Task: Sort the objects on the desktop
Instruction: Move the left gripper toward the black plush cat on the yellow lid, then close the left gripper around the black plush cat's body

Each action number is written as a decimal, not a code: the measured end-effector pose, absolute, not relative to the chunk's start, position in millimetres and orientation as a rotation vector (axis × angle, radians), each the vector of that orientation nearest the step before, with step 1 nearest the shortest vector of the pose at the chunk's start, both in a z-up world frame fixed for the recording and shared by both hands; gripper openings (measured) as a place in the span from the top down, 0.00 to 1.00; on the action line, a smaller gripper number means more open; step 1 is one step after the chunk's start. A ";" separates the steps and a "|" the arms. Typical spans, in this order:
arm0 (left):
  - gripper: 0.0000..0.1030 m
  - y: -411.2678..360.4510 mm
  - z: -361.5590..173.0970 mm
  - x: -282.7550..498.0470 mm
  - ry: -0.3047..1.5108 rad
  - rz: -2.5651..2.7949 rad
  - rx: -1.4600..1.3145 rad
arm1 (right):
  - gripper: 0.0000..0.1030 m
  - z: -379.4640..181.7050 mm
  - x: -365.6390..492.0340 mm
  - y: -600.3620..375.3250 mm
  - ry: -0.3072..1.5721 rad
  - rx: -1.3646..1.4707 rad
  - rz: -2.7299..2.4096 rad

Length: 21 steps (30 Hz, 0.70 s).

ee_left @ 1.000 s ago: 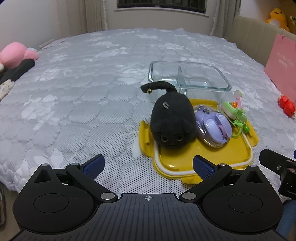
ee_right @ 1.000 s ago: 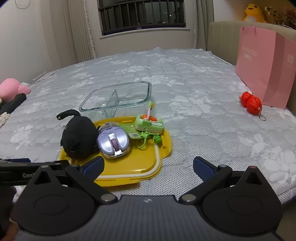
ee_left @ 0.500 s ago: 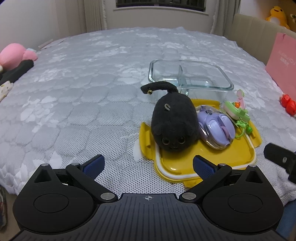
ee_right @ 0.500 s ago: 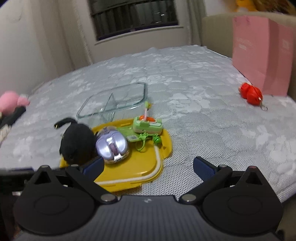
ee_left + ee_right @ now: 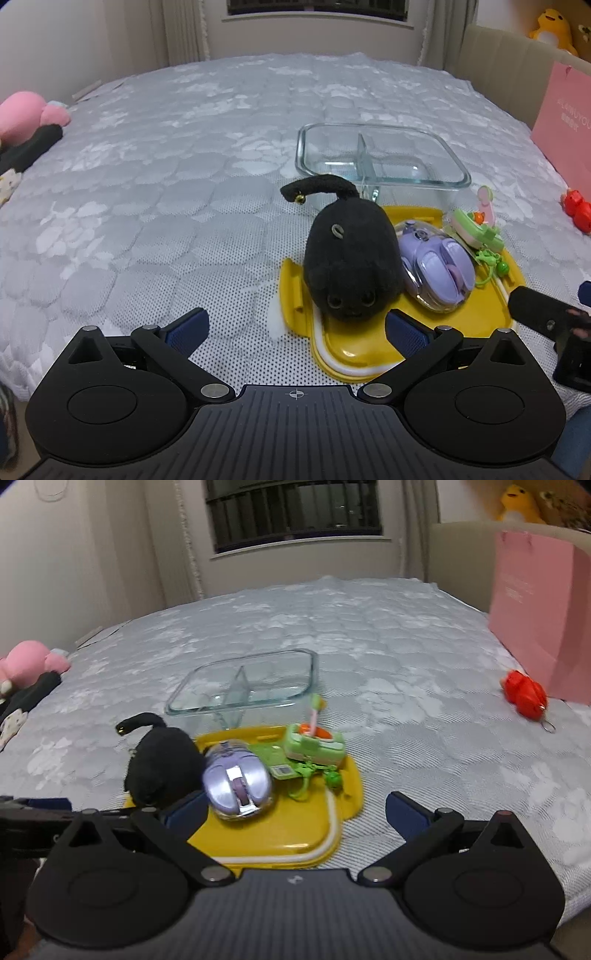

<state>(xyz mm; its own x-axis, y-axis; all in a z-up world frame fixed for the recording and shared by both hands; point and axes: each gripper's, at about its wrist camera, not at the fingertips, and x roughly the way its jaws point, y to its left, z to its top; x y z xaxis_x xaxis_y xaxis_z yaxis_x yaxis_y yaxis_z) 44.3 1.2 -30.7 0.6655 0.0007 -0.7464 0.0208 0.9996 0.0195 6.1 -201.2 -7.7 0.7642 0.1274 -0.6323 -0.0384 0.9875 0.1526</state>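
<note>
A bed with a quilted grey-white mattress cover (image 5: 155, 192), patterned in hexagon stitching and pale flowers, fills the room up to a curtained window wall.

Nearest the cameras, the left gripper (image 5: 295, 328) hovers with its blue-padded fingers spread wide and nothing between them; its right finger reaches over the near edge of the yellow lid (image 5: 354, 347). The right gripper (image 5: 295, 808) is just as wide apart and empty, its left finger over the near left part of the same lid.

The yellow lid is smooth plastic, rectangular with rounded corners, a white seal ring and side flaps, lying flat on the cover. On the lid's left side sits a black plush cat (image 5: 351, 258), rounded and fuzzy, face toward the left gripper, its tail curling off the lid's far left with a small gold bell. Touching the cat, at the lid's middle, lies a glossy lilac computer mouse (image 5: 436, 269) with a clear shell. On the lid's far right corner rests a green plastic keychain toy (image 5: 476, 230) with orange and pink parts and a green cord with a small bell.

Just beyond the lid stands a clear glass container (image 5: 380, 158), rectangular, with a divider and both compartments empty.

Well right of the lid lie a red toy (image 5: 524, 694) and a pink paper bag (image 5: 543, 616); well left, a pink plush (image 5: 26, 114).
</note>
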 end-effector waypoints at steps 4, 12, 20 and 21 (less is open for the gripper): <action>0.00 0.1 -33.1 48.0 0.856 -0.015 0.035 | 0.00 -7.1 7.5 -196.9 0.685 0.123 0.127; 0.00 -2.5 -36.1 59.7 0.872 -0.057 -0.001 | 0.00 -14.8 13.8 -208.9 0.702 0.167 0.084; 0.00 1.9 -34.8 79.8 0.851 -0.065 -0.048 | 0.01 -25.4 16.3 -235.7 0.720 0.287 0.091; 0.00 0.5 -34.6 82.4 0.851 -0.070 -0.038 | 0.01 -27.2 16.6 -237.5 0.724 0.296 0.092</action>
<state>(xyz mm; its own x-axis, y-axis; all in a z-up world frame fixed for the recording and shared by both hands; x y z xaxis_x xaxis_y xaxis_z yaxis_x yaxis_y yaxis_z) 82.4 0.5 -34.6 0.6574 -0.0769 -0.7496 0.0468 0.9970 -0.0612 16.6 -237.5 -27.2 0.7472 0.1844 -0.6385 0.0189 0.9544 0.2978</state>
